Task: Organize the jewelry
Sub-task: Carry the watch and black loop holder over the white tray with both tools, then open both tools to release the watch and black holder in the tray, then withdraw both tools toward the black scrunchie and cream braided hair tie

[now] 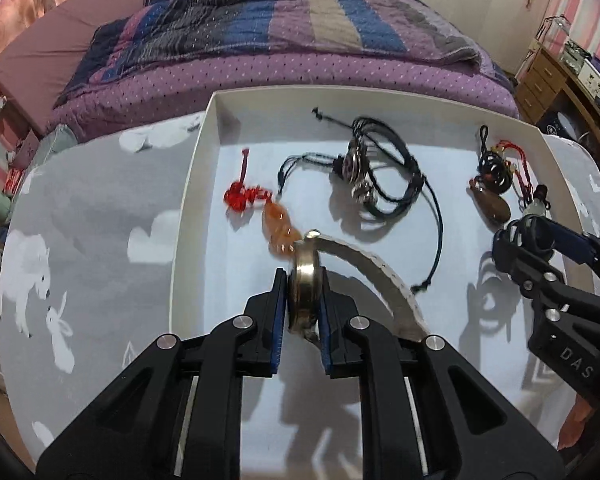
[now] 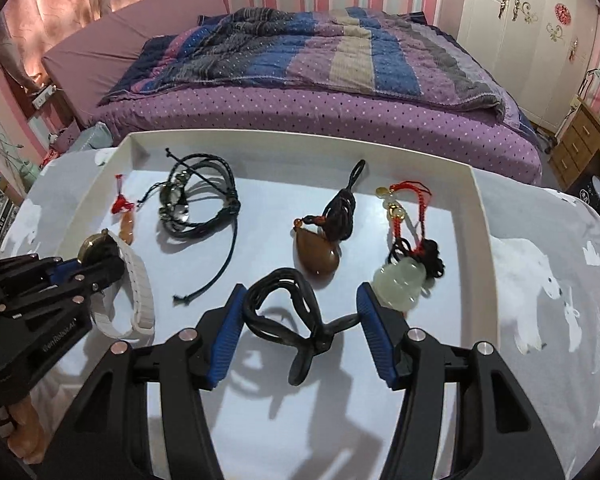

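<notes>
Most jewelry already lies in the white tray (image 2: 480,208); the left gripper (image 1: 304,300) pinches a white-strapped watch (image 1: 384,284) over it, while the right gripper (image 2: 300,336), spread, brackets a black cord (image 2: 284,312).

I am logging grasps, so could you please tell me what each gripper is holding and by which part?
The left gripper clamps the wristwatch across its round metal case, its white strap hanging free. The right gripper is open, holding nothing.

Round brass-toned metal watch case (image 1: 305,292): polished, glossy; its white band (image 1: 384,280) matt, ribbed. Teardrop brown pendant (image 2: 318,254), 12 o'clock of black loop cord (image 2: 284,312): smooth, glossy. White tray (image 2: 482,208): matt.
</notes>
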A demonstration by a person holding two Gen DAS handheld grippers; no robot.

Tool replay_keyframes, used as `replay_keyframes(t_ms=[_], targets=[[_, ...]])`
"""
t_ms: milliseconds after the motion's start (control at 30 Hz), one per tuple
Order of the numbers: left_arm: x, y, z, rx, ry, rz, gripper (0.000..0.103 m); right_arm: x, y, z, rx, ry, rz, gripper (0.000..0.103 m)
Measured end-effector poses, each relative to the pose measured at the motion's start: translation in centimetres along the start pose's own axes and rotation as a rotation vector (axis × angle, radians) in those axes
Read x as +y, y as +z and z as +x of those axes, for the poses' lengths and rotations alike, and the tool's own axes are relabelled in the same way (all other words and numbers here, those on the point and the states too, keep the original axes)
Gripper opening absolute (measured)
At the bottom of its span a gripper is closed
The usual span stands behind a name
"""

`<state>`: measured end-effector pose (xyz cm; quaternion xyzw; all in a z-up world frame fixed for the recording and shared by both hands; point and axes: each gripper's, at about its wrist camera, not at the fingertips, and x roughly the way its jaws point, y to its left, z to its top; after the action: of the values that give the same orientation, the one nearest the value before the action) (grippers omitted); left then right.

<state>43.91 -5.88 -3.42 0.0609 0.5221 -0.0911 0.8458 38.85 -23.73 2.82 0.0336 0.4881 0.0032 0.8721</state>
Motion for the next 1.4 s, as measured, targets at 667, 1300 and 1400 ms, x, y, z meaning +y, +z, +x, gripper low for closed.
replay_keyframes(t_ms=[667, 1300, 1400], targets=[[-0.5, 0.3, -1.9, -0.077, 0.025, 0.012, 0.041, -1.1, -0.1, 0.0, -0.002, -0.028, 0.016, 0.068], [-2.2, -6.4, -17.2, -0.286, 0.051, 0.012, 0.098, -3.7, -3.7, -15.4, -0.191, -0.054, 0.011, 0.073], [-3.4, -8.7, -19.7, -0.303, 0.048, 0.029, 0.1, -4.5, -5.5, -17.9, -0.209, -0.07, 0.014, 0.074]])
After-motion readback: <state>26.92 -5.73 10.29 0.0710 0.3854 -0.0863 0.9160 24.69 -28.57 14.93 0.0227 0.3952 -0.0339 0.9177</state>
